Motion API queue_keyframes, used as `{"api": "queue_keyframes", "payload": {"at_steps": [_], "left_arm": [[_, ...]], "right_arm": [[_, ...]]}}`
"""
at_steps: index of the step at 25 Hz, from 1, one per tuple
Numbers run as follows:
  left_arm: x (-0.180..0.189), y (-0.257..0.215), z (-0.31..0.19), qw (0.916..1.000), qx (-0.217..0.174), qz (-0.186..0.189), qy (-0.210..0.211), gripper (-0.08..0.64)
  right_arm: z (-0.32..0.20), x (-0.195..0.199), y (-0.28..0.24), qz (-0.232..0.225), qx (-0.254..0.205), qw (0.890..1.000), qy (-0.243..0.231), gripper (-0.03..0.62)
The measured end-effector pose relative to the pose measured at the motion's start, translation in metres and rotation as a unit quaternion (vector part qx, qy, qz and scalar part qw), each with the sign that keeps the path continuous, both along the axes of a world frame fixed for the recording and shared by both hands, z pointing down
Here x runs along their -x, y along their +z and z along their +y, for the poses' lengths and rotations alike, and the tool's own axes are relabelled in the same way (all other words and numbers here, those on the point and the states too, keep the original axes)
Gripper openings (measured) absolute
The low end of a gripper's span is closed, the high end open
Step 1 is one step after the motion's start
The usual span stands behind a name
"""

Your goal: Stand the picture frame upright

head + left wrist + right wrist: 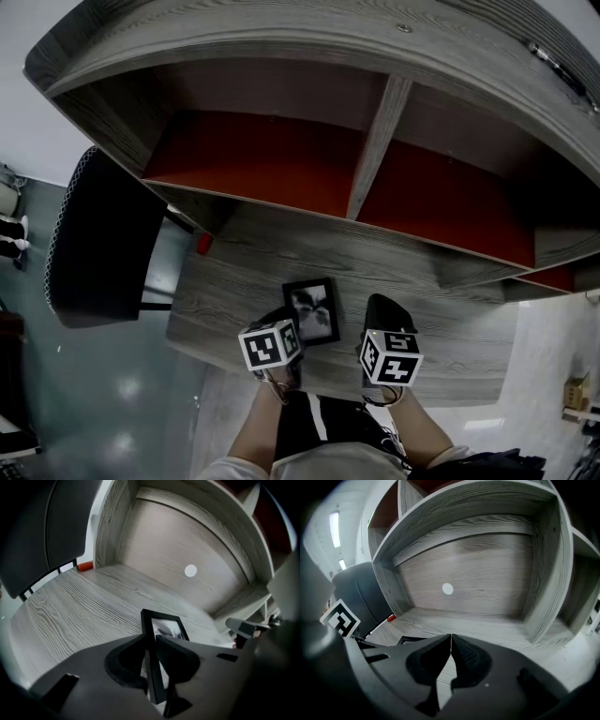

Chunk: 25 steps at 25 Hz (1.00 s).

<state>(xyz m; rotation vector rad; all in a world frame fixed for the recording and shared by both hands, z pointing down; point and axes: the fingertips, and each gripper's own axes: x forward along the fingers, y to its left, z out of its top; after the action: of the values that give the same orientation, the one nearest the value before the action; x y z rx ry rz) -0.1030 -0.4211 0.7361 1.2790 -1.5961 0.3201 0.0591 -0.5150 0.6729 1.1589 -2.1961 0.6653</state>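
A small black picture frame (312,311) with a black-and-white picture lies face up on the grey wooden desk (234,281), in front of the shelf unit. My left gripper (286,321) is at the frame's near left side. In the left gripper view the jaws are clamped on the frame's (166,626) left border, which runs edge-on between them at my left gripper (151,643). I cannot tell whether that side is lifted off the desk. To the right of the frame, my right gripper (385,305) hovers over bare desk; its tips (450,637) meet with nothing between them.
A shelf unit with red back panels (262,155) and an upright divider (375,150) rises behind the desk. A black chair (98,239) stands at the left. A small red object (203,244) lies at the desk's far left corner. The person's legs are below the near edge.
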Motion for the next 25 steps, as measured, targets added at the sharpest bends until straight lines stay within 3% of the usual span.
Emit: {"api": "queue_keyframes", "payload": {"at_steps": [11, 25], "left_arm": [[0.023, -0.033, 0.017, 0.9982, -0.05, -0.02, 0.026, 0.072], [0.071, -0.116, 0.017, 0.9879, -0.145, -0.054, 0.012, 0.072]], "right_arm": [[0.02, 0.024, -0.011, -0.005, -0.007, 1.0, 0.003, 0.031], [0.03, 0.061, -0.056, -0.009, -0.046, 0.999, -0.005, 0.031]]}}
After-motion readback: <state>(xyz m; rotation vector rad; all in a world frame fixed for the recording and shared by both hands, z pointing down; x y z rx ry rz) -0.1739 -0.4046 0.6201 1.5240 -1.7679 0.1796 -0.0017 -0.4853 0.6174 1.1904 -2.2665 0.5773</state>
